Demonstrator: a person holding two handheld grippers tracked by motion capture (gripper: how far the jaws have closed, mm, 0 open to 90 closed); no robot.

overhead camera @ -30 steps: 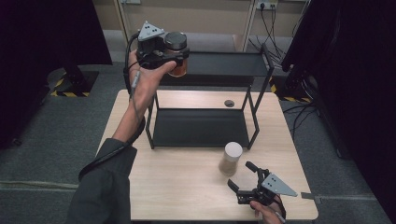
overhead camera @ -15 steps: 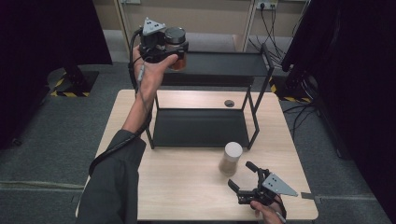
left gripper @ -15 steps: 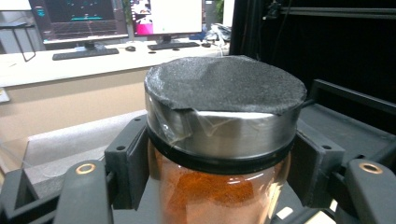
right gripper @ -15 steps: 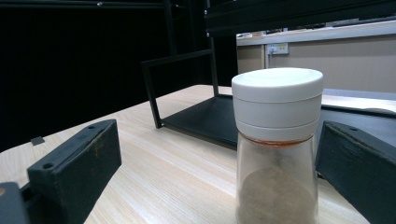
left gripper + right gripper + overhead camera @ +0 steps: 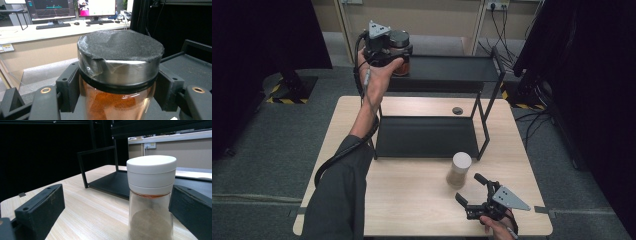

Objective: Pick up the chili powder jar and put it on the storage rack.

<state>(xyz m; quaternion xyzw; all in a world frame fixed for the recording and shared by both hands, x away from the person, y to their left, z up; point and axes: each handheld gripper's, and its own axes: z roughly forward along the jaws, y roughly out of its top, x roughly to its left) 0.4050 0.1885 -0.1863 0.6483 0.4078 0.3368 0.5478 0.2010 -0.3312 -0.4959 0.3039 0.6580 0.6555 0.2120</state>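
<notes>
Jar of orange spice (image 5: 402,55) in my left gripper (image 5: 384,47) jaws has shifted over the rack's top shelf (image 5: 447,67), ready to set down. Right gripper (image 5: 477,192) rests wide apart by the white-capped jar (image 5: 459,169).

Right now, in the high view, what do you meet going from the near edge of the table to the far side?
Right claw → white-lidded jar → lower shelf of the black rack → small dark disc on the table → left claw shut on the orange spice jar.
</notes>
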